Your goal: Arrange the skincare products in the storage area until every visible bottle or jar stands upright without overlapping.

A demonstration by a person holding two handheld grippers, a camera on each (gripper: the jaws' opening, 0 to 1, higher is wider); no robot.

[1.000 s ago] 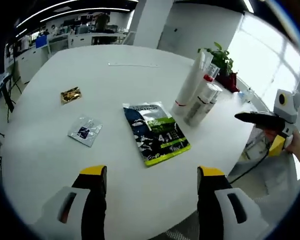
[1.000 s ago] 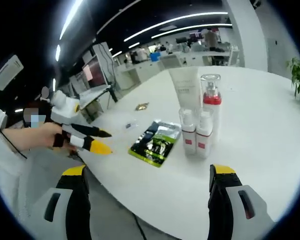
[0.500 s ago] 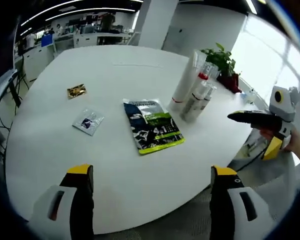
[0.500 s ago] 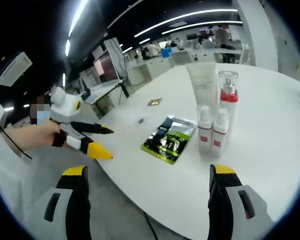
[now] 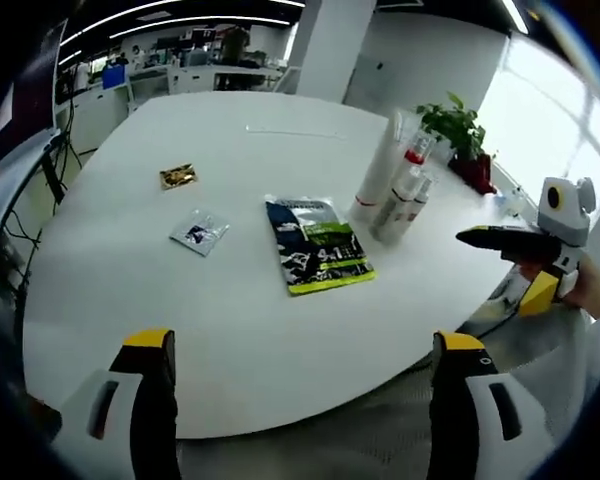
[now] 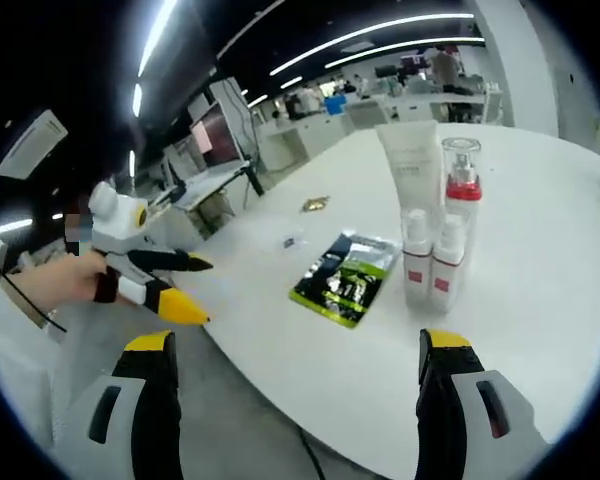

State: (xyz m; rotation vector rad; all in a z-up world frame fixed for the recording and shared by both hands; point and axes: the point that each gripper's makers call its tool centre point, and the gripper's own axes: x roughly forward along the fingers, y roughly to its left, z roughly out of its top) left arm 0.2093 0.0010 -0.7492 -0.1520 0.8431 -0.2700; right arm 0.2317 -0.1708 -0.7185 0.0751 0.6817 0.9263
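On the white round table several skincare containers stand upright in a tight group: a tall white tube, a clear bottle with a red collar and two small white bottles with red labels. The same group appears at the table's far right in the left gripper view. A dark green sachet lies flat beside them. My left gripper is open, back from the table's near edge. My right gripper is open too, off the table's edge.
A small silver packet and a small gold packet lie on the table's left part. A potted plant stands beyond the bottles. Desks and monitors fill the room behind. A hand holds the other gripper.
Both cameras have drawn back from the table, so it looks smaller and farther. The bottles, tube and packets have not moved. Both grippers stay open.
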